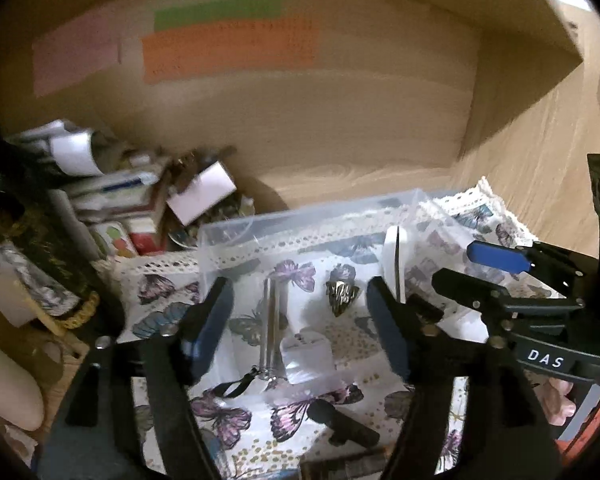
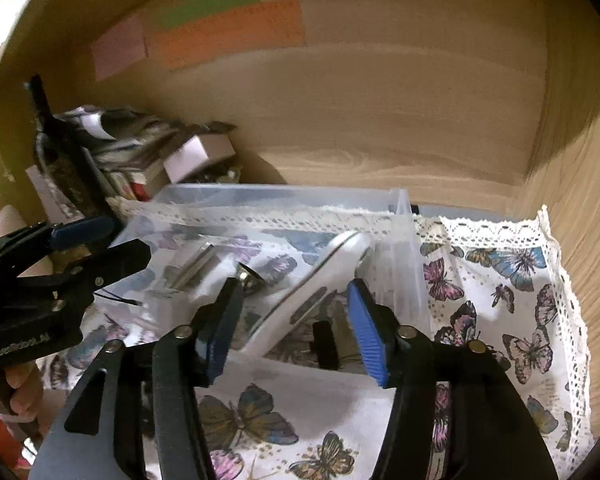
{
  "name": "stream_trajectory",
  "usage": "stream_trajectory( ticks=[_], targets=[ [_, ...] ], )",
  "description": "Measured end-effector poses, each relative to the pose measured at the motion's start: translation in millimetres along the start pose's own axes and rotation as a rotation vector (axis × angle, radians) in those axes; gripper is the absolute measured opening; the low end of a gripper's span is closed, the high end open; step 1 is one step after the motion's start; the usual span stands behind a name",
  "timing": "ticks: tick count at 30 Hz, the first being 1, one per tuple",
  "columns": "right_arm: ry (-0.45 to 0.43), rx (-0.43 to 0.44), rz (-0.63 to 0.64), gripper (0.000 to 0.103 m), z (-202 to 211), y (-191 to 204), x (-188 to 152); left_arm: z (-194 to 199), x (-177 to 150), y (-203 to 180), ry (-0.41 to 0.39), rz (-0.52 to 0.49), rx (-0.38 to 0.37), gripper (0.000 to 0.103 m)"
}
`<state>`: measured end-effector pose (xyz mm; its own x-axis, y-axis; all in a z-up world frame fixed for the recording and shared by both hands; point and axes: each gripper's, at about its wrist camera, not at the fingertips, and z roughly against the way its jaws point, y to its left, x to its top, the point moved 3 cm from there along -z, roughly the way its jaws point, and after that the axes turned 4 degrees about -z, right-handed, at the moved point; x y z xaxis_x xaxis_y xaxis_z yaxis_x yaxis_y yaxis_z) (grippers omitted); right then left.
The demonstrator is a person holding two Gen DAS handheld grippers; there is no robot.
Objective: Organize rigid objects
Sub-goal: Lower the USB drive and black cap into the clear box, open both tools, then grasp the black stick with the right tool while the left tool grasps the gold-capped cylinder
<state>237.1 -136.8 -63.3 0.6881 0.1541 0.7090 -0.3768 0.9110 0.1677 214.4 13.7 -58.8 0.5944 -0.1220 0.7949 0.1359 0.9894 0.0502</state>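
— Both grippers hang over the clear bin, jaws spread wide, nothing pinched. The left gripper has the metal tube, the small clear box and the ridged metal piece lying in the bin between its fingers.

— And the right gripper?

— A flat white gadget leans against the bin wall just ahead of its jaws, tilted, far edge up.

— Anything left outside?

— A black stick lies on the butterfly cloth, nearer than the left fingertips. I'd guess that goes in next.

— How should it be taken?

— Draw the left jaws back over it, close across its narrow width near the middle, lift clear of the rim. Set it in open floor beside the tube, so the leaning gadget doesn't get knocked flat.
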Motion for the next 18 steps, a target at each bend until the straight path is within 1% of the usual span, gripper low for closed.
stream_trajectory(
  ticks=[1,4,9,13,15,18],
  targets=[
    [-0.006,0.005,0.004,0.057,4.2,1.5,0.2,7.4,0.4,0.9,-0.014,0.001,0.006,0.084],
    [-0.024,0.036,0.027,0.059,18.6,11.2,-1.9,28.1,-2.1,4.6,-0.052,0.001,0.020,0.095],
    [-0.004,0.093,0.056,0.059,28.3,29.1,-14.2,52.6,-15.2,10.4,-0.078,-0.026,0.057,0.100],
    [0.047,0.122,0.089,0.059,22.2,44.0,-32.1,58.3,-36.8,17.6,-0.041,-0.044,0.077,0.100],
    [0.093,0.145,0.103,0.059,14.1,51.5,-42.7,55.5,-51.0,21.3,-0.002,-0.045,0.073,0.100],
    [0.154,0.156,0.130,0.059,3.9,61.1,-60.1,50.0,-72.5,27.0,0.052,-0.035,0.069,0.100]
  ],
)
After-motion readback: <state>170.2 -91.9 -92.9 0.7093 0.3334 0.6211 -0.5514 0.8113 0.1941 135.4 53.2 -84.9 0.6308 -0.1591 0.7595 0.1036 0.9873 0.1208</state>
